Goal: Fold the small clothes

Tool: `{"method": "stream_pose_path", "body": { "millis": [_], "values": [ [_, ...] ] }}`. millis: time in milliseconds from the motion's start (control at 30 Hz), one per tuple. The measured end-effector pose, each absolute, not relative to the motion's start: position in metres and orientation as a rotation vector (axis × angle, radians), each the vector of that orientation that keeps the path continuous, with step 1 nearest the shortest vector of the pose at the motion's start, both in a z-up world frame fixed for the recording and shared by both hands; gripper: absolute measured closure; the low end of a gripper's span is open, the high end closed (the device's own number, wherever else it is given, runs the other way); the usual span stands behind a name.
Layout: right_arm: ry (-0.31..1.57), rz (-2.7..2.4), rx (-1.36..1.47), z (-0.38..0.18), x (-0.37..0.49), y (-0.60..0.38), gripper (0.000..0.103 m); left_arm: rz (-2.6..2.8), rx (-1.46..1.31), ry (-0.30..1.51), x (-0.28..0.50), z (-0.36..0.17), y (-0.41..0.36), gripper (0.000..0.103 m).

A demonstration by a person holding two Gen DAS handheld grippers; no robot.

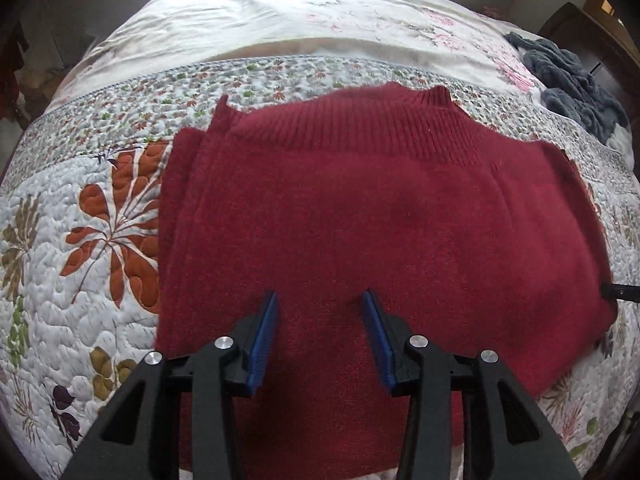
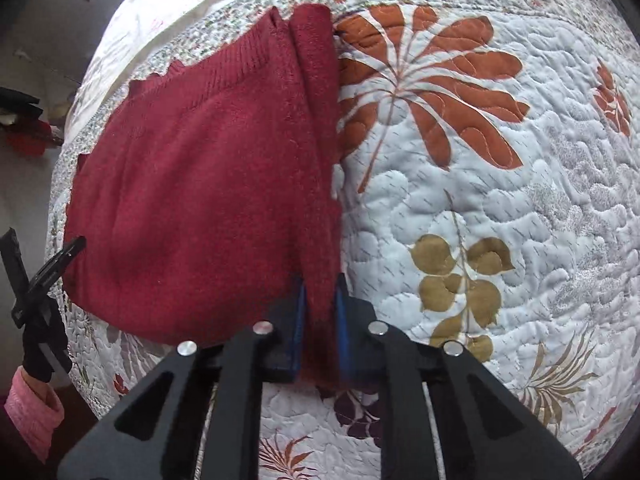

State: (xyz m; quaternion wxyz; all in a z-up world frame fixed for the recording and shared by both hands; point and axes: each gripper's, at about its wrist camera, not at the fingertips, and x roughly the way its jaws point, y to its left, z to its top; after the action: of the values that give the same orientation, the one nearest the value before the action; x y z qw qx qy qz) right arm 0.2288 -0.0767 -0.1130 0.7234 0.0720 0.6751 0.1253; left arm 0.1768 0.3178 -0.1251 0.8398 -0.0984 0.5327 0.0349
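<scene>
lying flat on the quilted bed [image 1: 100, 320], the red sweater [image 1: 360, 220] is sitting with its ribbed collar [image 1: 360, 120] at the far side and its sides already turned in. the left hand-held gripper [image 1: 320, 336] is hovering over the near hem with its blue pads wide apart, gripping nothing, likely readying a hold. the right hand-held gripper [image 2: 321, 320] is pinching the sweater's folded side edge [image 2: 320, 160] between narrowed pads, probably keeping the layers together for the next fold.
</scene>
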Motion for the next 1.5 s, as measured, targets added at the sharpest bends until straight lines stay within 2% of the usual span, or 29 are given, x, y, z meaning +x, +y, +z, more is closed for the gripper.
{"method": "stream_pose_path", "body": {
  "millis": [300, 367, 467, 533, 633, 867, 967, 1000, 1100, 1500],
  "values": [
    [1.525, 0.257, 0.163, -0.129, 0.232, -0.08, 0.091, 0.079, -0.264, 1.144, 0.18, -0.133, 0.322, 0.056],
    [1.527, 0.263, 0.18, -0.125, 0.232, -0.08, 0.087, 0.086, -0.265, 1.149, 0.182, -0.132, 0.322, 0.056],
    [1.465, 0.298, 0.257, -0.101, 0.238, -0.086, 0.07, 0.103, -0.276, 1.157, 0.183, -0.122, 0.319, 0.058],
    [1.416, 0.325, 0.305, -0.088, 0.244, -0.088, 0.048, 0.081, -0.296, 1.133, 0.185, -0.109, 0.314, 0.057],
    [1.406, 0.336, 0.305, -0.089, 0.256, -0.084, 0.045, 0.046, -0.315, 1.096, 0.19, -0.097, 0.3, 0.049],
    [1.454, 0.341, 0.386, -0.128, 0.277, -0.087, 0.044, 0.0, -0.294, 1.131, 0.212, -0.112, 0.274, 0.049],
    [1.459, 0.364, 0.462, -0.14, 0.281, -0.09, 0.055, -0.002, -0.265, 1.144, 0.215, -0.122, 0.266, 0.047],
    [1.463, 0.376, 0.492, -0.143, 0.283, -0.09, 0.069, -0.005, -0.254, 1.143, 0.216, -0.124, 0.264, 0.046],
    [1.471, 0.385, 0.498, -0.148, 0.283, -0.088, 0.076, -0.011, -0.227, 1.142, 0.215, -0.129, 0.259, 0.045],
    [1.478, 0.333, 0.528, -0.15, 0.28, -0.096, 0.079, -0.017, -0.263, 1.142, 0.216, -0.136, 0.265, 0.045]
  ]
}}
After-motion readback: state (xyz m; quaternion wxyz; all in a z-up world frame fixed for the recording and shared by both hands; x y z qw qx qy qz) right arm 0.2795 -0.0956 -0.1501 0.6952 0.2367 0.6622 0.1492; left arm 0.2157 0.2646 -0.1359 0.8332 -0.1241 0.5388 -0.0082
